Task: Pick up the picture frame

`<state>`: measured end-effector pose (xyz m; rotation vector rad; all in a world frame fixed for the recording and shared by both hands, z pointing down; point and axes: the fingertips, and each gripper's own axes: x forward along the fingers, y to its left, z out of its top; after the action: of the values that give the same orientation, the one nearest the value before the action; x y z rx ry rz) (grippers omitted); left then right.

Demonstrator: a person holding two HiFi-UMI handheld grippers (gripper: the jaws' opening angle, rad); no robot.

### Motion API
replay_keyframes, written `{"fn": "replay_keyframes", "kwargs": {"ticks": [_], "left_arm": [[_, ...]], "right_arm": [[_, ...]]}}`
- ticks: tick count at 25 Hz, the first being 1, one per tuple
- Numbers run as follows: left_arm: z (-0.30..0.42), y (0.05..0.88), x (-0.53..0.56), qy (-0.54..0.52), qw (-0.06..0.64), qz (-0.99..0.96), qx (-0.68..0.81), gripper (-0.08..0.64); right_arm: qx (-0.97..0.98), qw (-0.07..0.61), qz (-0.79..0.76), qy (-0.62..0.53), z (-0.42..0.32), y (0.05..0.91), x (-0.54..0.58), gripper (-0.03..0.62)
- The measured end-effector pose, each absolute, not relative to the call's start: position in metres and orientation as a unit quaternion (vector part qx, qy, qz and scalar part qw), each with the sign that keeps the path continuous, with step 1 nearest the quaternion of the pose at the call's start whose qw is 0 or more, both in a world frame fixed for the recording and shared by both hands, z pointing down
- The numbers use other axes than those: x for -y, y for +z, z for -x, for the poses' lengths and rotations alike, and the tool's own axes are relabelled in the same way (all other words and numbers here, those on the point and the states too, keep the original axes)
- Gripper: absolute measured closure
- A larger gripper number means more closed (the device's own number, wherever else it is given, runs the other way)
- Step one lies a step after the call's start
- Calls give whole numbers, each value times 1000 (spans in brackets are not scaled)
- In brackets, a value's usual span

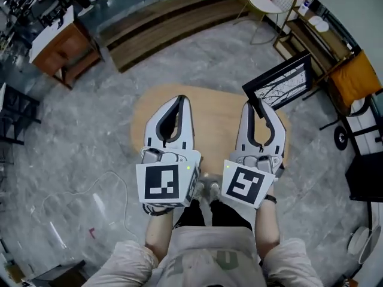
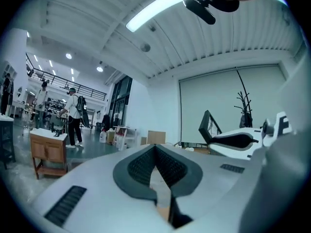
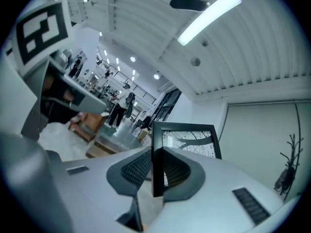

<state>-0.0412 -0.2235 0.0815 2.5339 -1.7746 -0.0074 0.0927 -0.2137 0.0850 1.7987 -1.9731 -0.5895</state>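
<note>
Pick-up looks done: my right gripper (image 1: 256, 107) grasps the picture frame (image 1: 282, 82) edge in its fingers above the worktop (image 1: 212, 119), my left gripper (image 1: 181, 100) is clenched empty, and next I just hold it steady.

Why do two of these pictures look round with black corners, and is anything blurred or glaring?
Left gripper view and right gripper view: wide-angle lenses bend the ceiling and leave black corners; the light strip glares white. Right gripper view: the picture frame is sharp, the nearest foreground soft. Head view: evenly lit, crisp, only mildly bowed.
</note>
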Motion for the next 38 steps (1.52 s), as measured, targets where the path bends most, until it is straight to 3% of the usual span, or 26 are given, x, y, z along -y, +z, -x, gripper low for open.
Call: {"fn": "replay_keyframes", "kwargs": {"ticks": [5,13,38], "left_arm": [[26,26,187,-9,2,-821,570,551],[38,0,140,-31,-29,-814,580,551],[25,2,122,-31,-44,-828,559,551]], "right_arm": [[700,68,-683,-196,-117,0,157,517],[705,-1,-686,-179,-125,-25,105,517],[732,-14,-667,-139,-113,-2,85,517]]}}
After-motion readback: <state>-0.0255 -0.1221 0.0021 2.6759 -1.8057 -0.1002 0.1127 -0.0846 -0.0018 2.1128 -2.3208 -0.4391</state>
